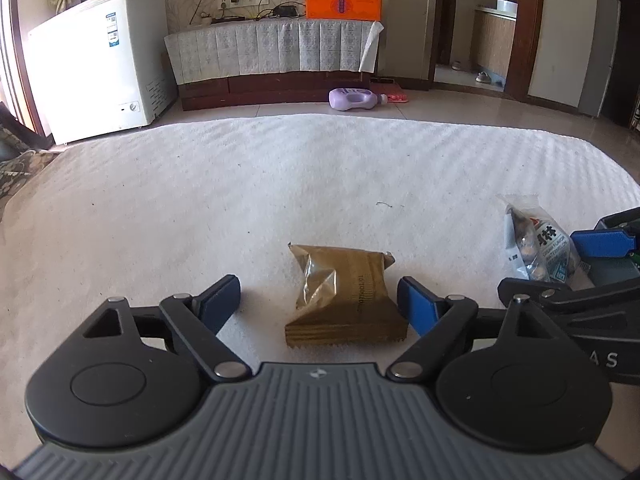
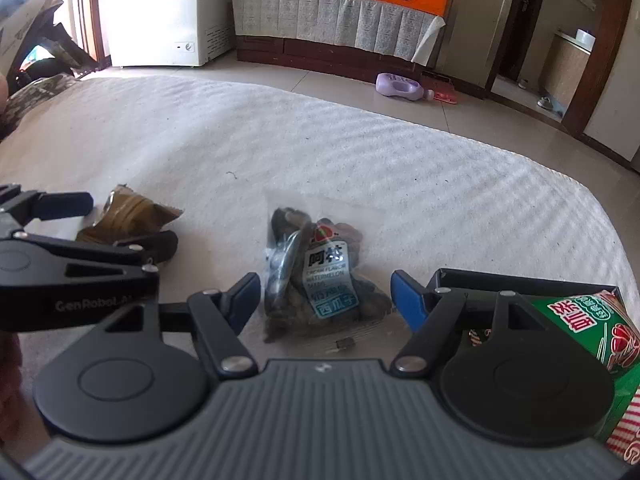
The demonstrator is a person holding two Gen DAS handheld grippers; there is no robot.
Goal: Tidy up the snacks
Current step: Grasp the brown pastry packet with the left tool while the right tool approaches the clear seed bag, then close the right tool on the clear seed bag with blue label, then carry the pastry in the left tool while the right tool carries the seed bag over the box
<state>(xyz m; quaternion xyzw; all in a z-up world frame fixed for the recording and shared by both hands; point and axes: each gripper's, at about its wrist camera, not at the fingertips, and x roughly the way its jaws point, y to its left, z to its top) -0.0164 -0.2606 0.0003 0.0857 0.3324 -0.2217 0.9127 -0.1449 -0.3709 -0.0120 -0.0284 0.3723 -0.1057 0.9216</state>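
Hovering low over the white-covered bed (image 1: pixel 280 184), I have the left gripper (image 1: pixel 320 300) with its jaws spread wide on either side of the olive-brown snack packet (image 1: pixel 344 300), which lies flat on the cover and touches neither blue pad. My right gripper (image 2: pixel 324 296) sits just beside it, jaws equally wide around the clear bag of watermelon seeds (image 2: pixel 316 272), also lying loose on the cover. At my right edge a black tray (image 2: pixel 520 280) holds a green snack pack (image 2: pixel 592 332).
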